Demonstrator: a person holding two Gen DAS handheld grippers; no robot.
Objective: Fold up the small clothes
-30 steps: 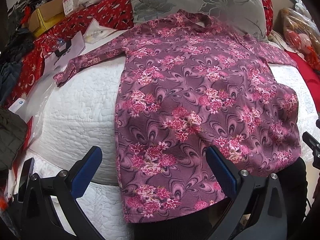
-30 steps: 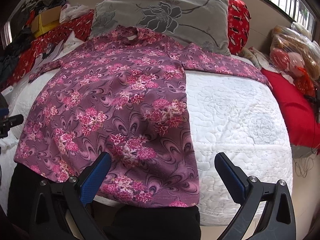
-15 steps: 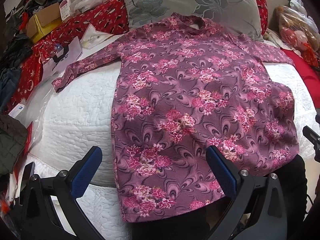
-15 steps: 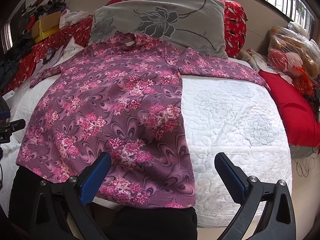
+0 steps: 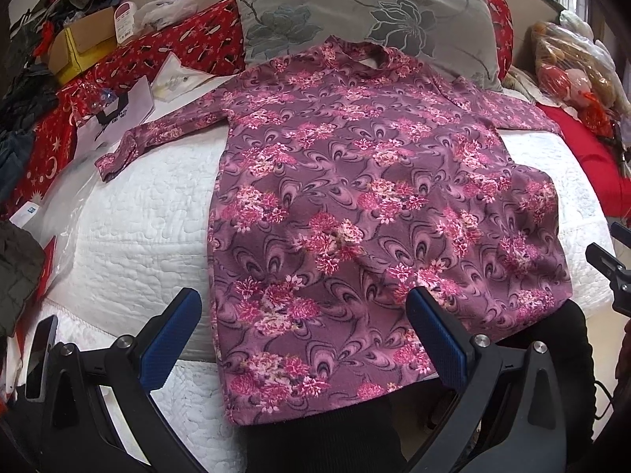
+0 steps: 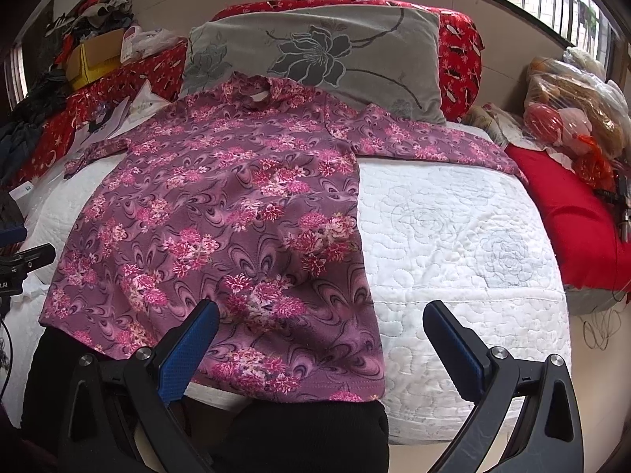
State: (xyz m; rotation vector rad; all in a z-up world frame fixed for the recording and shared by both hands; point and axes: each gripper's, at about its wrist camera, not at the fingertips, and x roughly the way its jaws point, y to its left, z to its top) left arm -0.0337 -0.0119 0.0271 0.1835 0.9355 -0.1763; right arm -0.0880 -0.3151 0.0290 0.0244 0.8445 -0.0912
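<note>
Both tongs have drawn back slightly from the floral top [image 5: 366,213], which lies flat on the white quilt [image 6: 453,236] ahead of them. Left tongs [image 5: 303,339] and right tongs [image 6: 321,349] hover level over its hem, jaws wide apart, holding nothing.

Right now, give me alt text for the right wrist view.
A purple long-sleeved top with pink flowers lies spread flat on a white quilted bed, collar against a grey flowered pillow. The right tongs hang open over its hem, holding nothing.
</note>
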